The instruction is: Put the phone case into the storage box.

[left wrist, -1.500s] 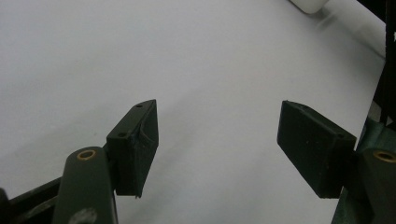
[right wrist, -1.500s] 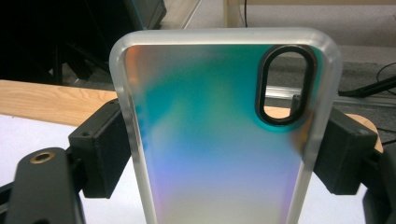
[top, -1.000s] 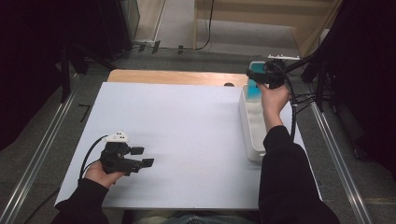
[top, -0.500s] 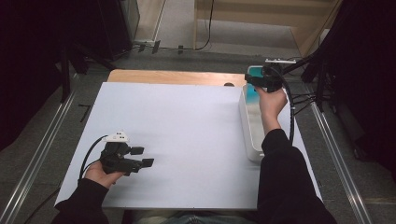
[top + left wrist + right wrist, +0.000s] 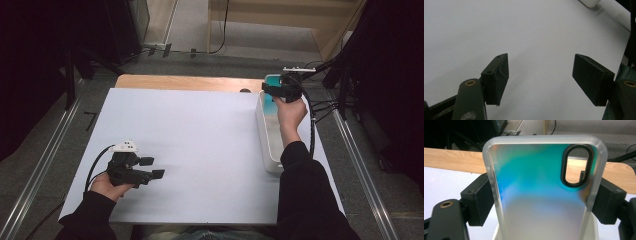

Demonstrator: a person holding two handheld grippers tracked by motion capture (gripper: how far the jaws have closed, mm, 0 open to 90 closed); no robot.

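Right gripper (image 5: 270,90) at table's 2 o'clock, jaws clamped on long edges of phone case (image 5: 544,192) — case upright between pads, camera cutout at its 1 o'clock, held over far end of white tray (image 5: 266,140). Left gripper (image 5: 151,168) at 8 o'clock, low over white board (image 5: 200,150) — jaws apart, empty, well away from case.

The phone case (image 5: 541,185) runs off the right gripper view's bottom edge. In the high view, the right hand (image 5: 290,112) hides part of the white bin (image 5: 265,135).
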